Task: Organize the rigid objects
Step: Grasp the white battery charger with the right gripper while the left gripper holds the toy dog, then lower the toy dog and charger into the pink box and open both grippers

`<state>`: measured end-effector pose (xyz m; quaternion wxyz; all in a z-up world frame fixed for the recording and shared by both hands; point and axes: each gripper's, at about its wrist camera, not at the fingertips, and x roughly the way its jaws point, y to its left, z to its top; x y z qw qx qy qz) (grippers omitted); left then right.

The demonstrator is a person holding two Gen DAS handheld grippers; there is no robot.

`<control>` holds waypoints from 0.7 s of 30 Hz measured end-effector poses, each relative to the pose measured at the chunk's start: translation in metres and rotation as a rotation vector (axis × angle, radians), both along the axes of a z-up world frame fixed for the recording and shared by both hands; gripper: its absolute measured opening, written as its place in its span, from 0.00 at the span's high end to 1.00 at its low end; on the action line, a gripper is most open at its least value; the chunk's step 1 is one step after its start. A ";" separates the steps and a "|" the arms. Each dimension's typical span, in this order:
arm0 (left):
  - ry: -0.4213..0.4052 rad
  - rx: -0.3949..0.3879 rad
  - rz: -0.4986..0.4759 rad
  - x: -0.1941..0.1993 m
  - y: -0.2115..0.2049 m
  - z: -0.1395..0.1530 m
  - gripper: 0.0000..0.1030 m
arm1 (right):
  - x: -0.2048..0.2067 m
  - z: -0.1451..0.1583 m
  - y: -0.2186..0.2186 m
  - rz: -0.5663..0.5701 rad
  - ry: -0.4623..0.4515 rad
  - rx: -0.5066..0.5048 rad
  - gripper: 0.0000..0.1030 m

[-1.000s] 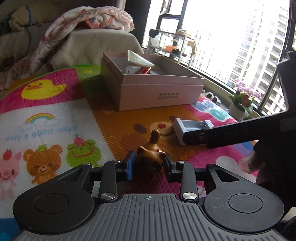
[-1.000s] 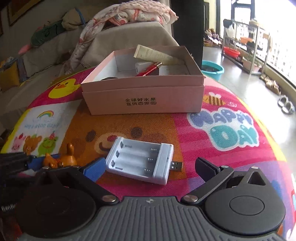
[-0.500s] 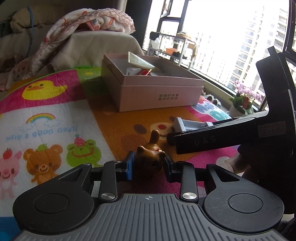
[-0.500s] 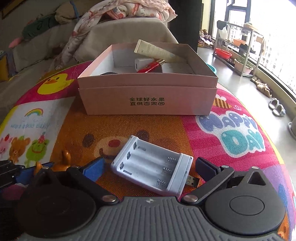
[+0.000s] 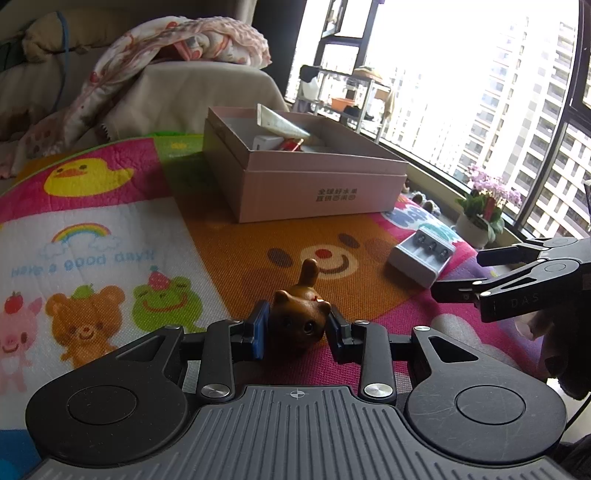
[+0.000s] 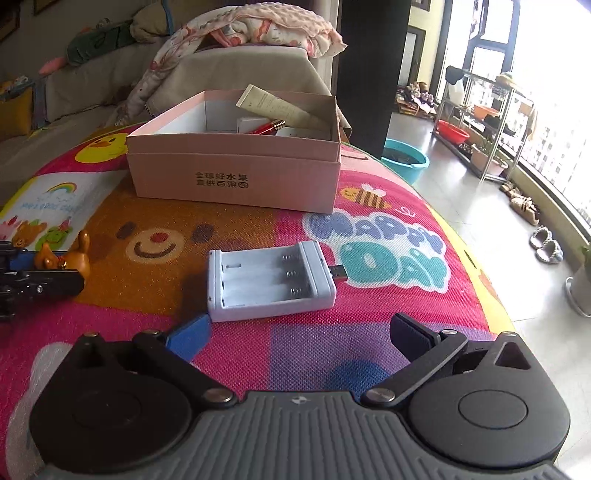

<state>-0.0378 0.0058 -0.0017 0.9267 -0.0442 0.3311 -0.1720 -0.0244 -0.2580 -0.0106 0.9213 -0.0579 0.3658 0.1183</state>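
My left gripper [image 5: 297, 328] is shut on a small brown bear figurine [image 5: 300, 320], low over the colourful mat. The figurine also shows at the left edge of the right wrist view [image 6: 64, 256]. My right gripper [image 6: 299, 334] is open and empty, just short of a white USB battery charger [image 6: 271, 282] lying on the mat; the charger also shows in the left wrist view [image 5: 423, 256]. An open pink cardboard box [image 6: 236, 177] stands behind, holding a cream tube [image 6: 280, 107], a red pen [image 6: 267, 127] and a white item. The box also shows in the left wrist view [image 5: 314, 192].
A cartoon play mat [image 6: 369, 229] covers the rounded table. A sofa with a blanket [image 6: 258, 26] lies behind the box. A teal basin [image 6: 406, 158], a rack and slippers are on the floor to the right. A potted flower [image 5: 484, 210] stands by the window.
My right gripper has pulled back and to the right, away from the charger, which has turned on the mat. My left gripper still holds the bear figurine in place.
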 end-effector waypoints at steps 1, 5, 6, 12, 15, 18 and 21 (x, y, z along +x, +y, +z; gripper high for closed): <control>0.000 0.000 0.000 0.000 0.000 0.000 0.66 | 0.001 0.000 -0.002 0.003 0.010 0.021 0.00; 0.000 0.001 0.000 0.000 0.000 0.000 0.66 | 0.011 -0.001 0.003 -0.004 0.030 0.077 0.00; -0.001 0.002 0.000 0.000 0.000 0.000 0.66 | 0.015 -0.002 0.007 -0.004 0.024 0.062 0.00; -0.003 -0.002 0.005 -0.001 0.000 0.001 0.66 | 0.042 -0.003 0.024 0.013 0.029 0.035 0.00; -0.012 0.017 0.009 -0.003 -0.003 0.002 0.65 | 0.043 -0.002 0.027 0.016 0.026 0.034 0.09; -0.021 0.017 0.018 -0.004 -0.003 0.002 0.66 | 0.035 0.001 0.029 0.066 0.024 0.016 0.09; -0.017 0.011 0.010 0.002 -0.002 0.003 0.66 | 0.025 0.002 0.027 0.094 0.008 -0.004 0.09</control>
